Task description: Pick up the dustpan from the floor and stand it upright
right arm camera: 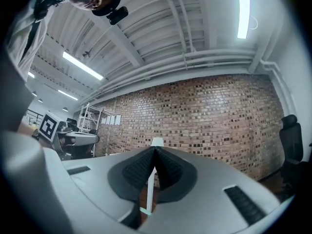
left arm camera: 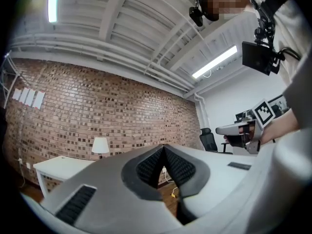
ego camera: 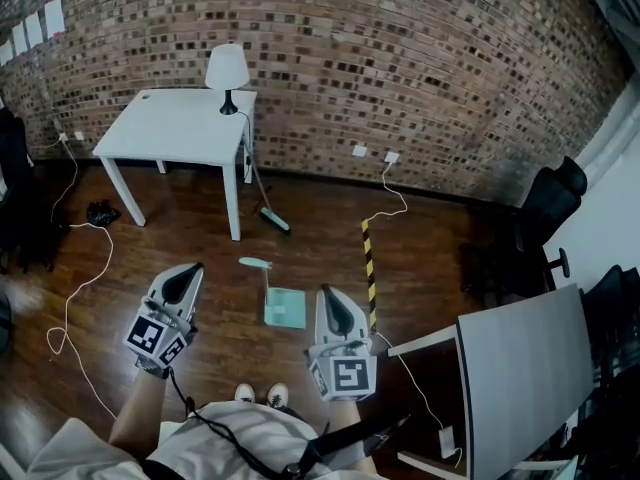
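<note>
We hold both grippers closed and empty: the left gripper (ego camera: 194, 269) and the right gripper (ego camera: 325, 294) each have their jaws pressed together on nothing. The mint dustpan (ego camera: 285, 308) sits on the wooden floor out in front of the white table (ego camera: 180, 128), well clear of its legs, and its pale handle (ego camera: 268, 280) appears to stand up unaided, though from above we cannot tell how plumb it is. We judge toppling to be the danger: nothing grips it, so a brush from either gripper or a shoe could knock it flat. The broom (ego camera: 274, 220), which seems to lean against the table, could also slide toward it.
</note>
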The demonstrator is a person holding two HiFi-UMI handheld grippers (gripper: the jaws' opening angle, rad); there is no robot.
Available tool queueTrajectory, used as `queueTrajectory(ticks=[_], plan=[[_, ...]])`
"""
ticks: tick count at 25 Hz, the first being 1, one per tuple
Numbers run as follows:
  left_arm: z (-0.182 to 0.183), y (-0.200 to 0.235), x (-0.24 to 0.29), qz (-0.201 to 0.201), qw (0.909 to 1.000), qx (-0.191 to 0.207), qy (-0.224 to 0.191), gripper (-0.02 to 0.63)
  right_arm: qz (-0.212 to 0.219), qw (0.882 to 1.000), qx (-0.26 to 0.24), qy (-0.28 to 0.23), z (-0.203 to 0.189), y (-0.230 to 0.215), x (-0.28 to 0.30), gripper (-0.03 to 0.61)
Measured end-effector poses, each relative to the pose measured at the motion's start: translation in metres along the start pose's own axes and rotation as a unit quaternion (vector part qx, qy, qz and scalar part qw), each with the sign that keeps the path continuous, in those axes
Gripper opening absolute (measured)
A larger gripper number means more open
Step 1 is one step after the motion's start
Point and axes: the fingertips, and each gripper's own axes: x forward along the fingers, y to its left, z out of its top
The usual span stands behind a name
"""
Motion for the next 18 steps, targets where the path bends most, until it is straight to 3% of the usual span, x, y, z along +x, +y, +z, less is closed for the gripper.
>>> queueTrajectory(ticks=[12, 18], plan=[[-0.005, 0.002, -0.007, -0.02, 0.9997, 0.001, 0.011, -0.005, -0.019, 1.0, -0.001, 0.021, -0.008, 0.006, -0.007, -0.011], [-0.039, -0.001, -0.018, -0.032, 0.9974, 0.004, 0.064, -0.005, -0.071, 0.995, 0.033, 0.056, -0.022, -0.002, -0.026, -0.011]])
